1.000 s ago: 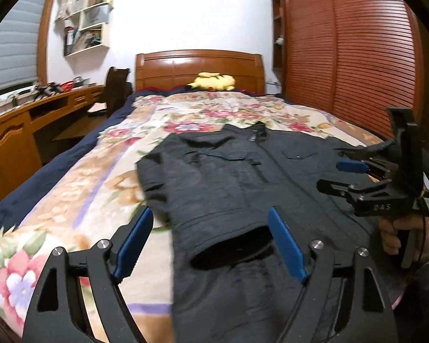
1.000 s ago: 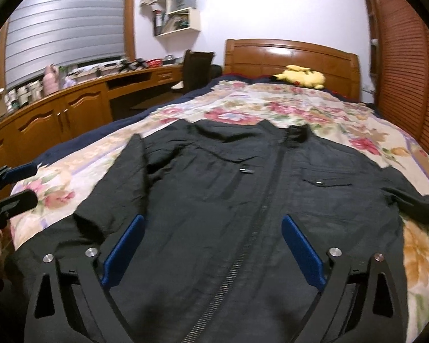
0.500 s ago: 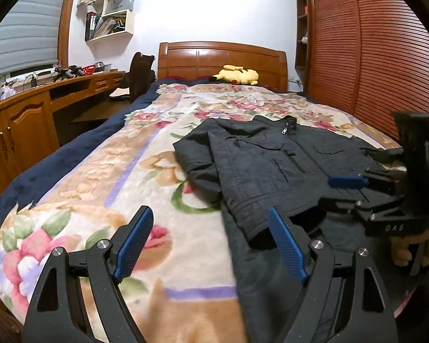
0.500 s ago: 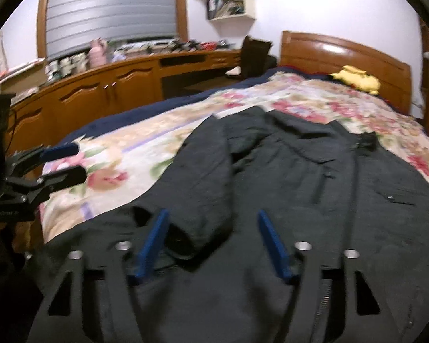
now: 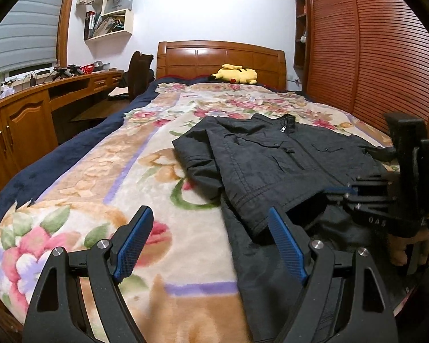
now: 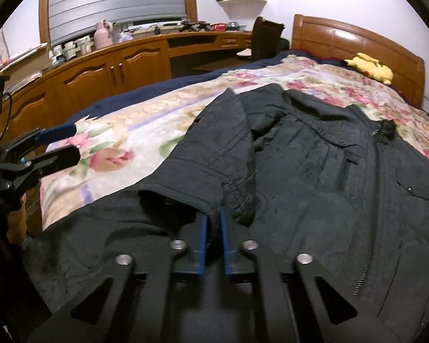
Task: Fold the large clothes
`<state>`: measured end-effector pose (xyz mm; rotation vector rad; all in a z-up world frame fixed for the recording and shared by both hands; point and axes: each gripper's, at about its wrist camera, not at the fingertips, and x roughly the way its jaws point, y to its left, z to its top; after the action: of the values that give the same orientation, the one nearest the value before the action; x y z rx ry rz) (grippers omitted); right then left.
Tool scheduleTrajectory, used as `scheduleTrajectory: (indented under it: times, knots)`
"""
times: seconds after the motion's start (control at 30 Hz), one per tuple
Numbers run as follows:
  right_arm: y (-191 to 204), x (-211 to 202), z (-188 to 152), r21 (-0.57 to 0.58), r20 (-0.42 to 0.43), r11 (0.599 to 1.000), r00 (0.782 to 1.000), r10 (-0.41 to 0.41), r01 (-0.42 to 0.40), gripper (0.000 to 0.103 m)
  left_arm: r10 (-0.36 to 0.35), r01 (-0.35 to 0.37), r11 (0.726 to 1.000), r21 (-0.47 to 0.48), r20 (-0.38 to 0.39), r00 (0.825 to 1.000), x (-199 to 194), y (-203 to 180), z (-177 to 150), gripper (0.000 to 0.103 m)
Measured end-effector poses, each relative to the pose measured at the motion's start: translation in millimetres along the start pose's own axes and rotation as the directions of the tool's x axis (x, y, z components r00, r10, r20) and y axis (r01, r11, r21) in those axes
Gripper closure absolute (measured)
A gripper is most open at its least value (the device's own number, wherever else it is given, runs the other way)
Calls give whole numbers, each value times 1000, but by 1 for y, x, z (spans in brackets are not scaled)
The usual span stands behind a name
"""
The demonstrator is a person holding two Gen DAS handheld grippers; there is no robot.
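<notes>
A large black zip jacket (image 5: 271, 157) lies front up on the floral bedspread (image 5: 114, 177), its left sleeve folded over the body. In the right wrist view the jacket (image 6: 314, 177) fills the foreground. My right gripper (image 6: 213, 223) is shut on the sleeve cuff (image 6: 183, 197) near the jacket's hem. The right gripper also shows in the left wrist view (image 5: 340, 193) at the right. My left gripper (image 5: 211, 240) is open and empty above the bedspread, left of the jacket's hem. It also shows in the right wrist view (image 6: 57, 145) at the left.
A yellow plush toy (image 5: 237, 74) lies by the wooden headboard (image 5: 220, 57). A wooden desk with cabinets (image 6: 100, 71) runs along the left of the bed, with a chair (image 5: 138, 74). Slatted wardrobe doors (image 5: 366, 51) stand to the right.
My right gripper has closed on the sleeve cuff. My left gripper has pulled back and left, away from the jacket, and stays open.
</notes>
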<state>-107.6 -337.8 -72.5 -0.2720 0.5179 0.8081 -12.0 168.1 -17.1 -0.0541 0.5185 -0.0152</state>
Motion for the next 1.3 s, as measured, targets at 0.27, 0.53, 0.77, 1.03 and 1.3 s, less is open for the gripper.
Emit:
scheduleTrajectory:
  times: [0.27, 0.53, 0.77, 1.03, 1.3]
  knots:
    - [-14, -30, -8, 44, 95, 994, 990, -105, 101, 100, -39, 38, 999, 16, 9, 999, 0, -17, 4, 20]
    - [-42, -62, -23, 112, 115, 969, 966, -231, 218, 100, -72, 71, 997, 36, 26, 997, -4, -34, 7, 20]
    - [-50, -68, -32, 121, 75, 934, 935, -347, 337, 100, -96, 94, 994, 49, 45, 994, -11, -50, 12, 20]
    - [-55, -71, -25, 178, 36, 895, 906, -421, 409, 100, -109, 107, 992, 67, 37, 993, -7, -66, 11, 20]
    - [-50, -94, -16, 216, 57, 874, 888, -456, 435, 67, -115, 113, 990, 82, 25, 993, -1, -80, 8, 20]
